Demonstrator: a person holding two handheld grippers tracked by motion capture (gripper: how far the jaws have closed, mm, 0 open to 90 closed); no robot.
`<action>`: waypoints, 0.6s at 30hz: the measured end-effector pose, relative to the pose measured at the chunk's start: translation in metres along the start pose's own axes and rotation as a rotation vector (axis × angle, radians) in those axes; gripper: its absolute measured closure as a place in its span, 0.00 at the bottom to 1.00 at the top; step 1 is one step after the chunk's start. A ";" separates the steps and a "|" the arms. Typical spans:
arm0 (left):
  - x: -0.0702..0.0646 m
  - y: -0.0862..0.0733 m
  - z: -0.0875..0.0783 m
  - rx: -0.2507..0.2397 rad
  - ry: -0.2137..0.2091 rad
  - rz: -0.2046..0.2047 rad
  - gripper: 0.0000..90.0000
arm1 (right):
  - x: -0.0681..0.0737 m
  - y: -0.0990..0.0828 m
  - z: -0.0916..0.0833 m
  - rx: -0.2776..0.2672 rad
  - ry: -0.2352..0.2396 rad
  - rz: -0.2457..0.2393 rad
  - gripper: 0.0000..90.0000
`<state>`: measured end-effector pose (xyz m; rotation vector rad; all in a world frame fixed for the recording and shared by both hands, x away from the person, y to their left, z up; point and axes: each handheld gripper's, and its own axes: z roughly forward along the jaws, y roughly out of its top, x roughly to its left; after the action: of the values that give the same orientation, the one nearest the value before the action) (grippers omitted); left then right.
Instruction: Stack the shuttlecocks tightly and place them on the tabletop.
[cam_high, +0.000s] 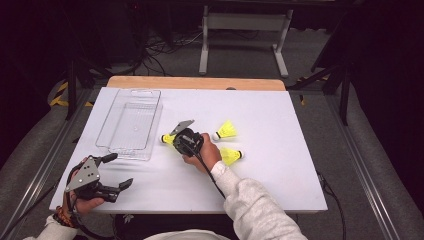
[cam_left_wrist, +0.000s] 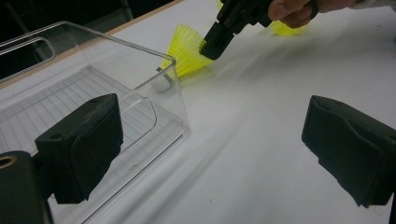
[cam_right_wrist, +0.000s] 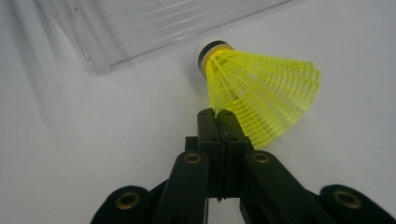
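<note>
Item: yellow plastic mesh shuttlecock (cam_right_wrist: 261, 91), lying just beside clear plastic tray (cam_high: 131, 122). Right gripper (cam_right_wrist: 218, 116): jaws pinched on the skirt's edge. Handling: lift gently; thin mesh may slip.

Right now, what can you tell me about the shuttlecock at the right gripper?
The shuttlecock has a yellow plastic mesh skirt, a black band and a white rounded cap. It lies on its side on the white table, cap pointing at the clear bin, just short of its corner. The right gripper has its fingers shut, pinching the skirt's edge. Two more yellow shuttlecocks lie farther right.
</note>
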<state>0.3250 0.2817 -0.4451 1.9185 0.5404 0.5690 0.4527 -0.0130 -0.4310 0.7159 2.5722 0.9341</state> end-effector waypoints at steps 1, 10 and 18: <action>0.000 0.000 0.000 0.000 0.000 0.000 0.07 | 0.000 -0.001 -0.002 0.000 -0.003 -0.007 1.00; -0.001 0.000 0.001 0.001 -0.004 -0.001 0.07 | -0.010 -0.019 -0.024 0.031 -0.030 -0.012 1.00; -0.001 0.000 0.002 0.003 -0.006 -0.003 0.07 | -0.011 -0.025 -0.024 0.046 -0.026 -0.001 0.99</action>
<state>0.3256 0.2802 -0.4459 1.9218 0.5406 0.5611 0.4426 -0.0481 -0.4287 0.7337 2.5788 0.8627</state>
